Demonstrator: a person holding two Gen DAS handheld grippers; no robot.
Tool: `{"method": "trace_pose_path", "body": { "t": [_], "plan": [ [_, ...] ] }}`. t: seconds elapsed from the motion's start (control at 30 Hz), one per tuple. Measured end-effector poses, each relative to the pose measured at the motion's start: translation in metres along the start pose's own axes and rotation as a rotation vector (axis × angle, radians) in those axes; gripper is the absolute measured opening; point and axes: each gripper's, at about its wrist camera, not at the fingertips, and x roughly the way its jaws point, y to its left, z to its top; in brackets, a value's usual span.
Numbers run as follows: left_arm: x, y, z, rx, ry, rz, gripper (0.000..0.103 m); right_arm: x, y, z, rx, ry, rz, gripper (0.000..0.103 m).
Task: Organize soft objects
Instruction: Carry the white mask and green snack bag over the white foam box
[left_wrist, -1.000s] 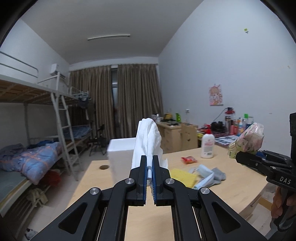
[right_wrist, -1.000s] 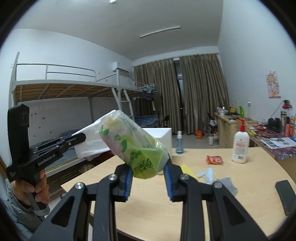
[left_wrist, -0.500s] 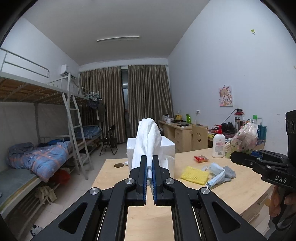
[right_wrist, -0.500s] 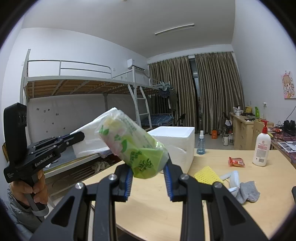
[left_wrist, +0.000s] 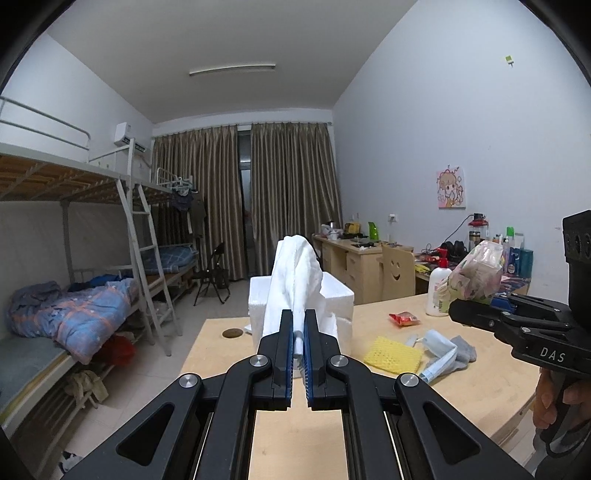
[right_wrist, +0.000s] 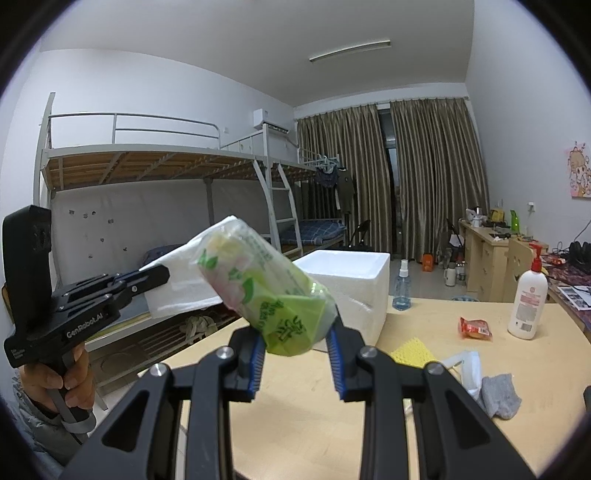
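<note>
Two grippers are up, one soft thing in each. The left gripper (left_wrist: 299, 334) has its jaws pressed nearly together on one white towel (left_wrist: 295, 273), which stands upright above the fingertips at 12 o'clock. The right gripper (right_wrist: 297, 349) has its jaws part-way apart and clamped on the lower end of one green-and-pink tissue pack (right_wrist: 266, 284), which leans up toward 10 o'clock (its plastic wrap is glossy and creased).

Beyond both, one white foam box (right_wrist: 351, 284) sits on the wooden table (right_wrist: 424, 321), behind the towel in the left view and at 1 o'clock of the tissue pack in the right view. On the tabletop lie one yellow sponge (left_wrist: 392, 356), one grey sock (left_wrist: 463, 356) touching a pale blue face mask (left_wrist: 439, 349), and one red snack packet (left_wrist: 404, 318). One white lotion bottle (right_wrist: 527, 299) stands at 3 o'clock, one clear spray bottle (right_wrist: 402, 286) beside the box.
</note>
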Motion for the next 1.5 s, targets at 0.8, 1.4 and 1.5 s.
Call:
{"method": "trace_pose_path", "body": {
  "t": [0.8,1.4,1.5],
  "plan": [
    [0.095,0.018,0.058,-0.021,0.053,0.003,0.005,0.066,-0.027,0.062,-0.007,0.049,0.009,0.034],
    [0.162,0.037,0.076,-0.029,0.103,-0.033,0.005,0.115,-0.044,0.079,0.011,0.103,0.014,0.034],
    [0.177,0.041,0.076,-0.040,0.123,-0.040,0.005,0.124,-0.045,0.083,0.010,0.112,0.013,0.034]
  ]
}}
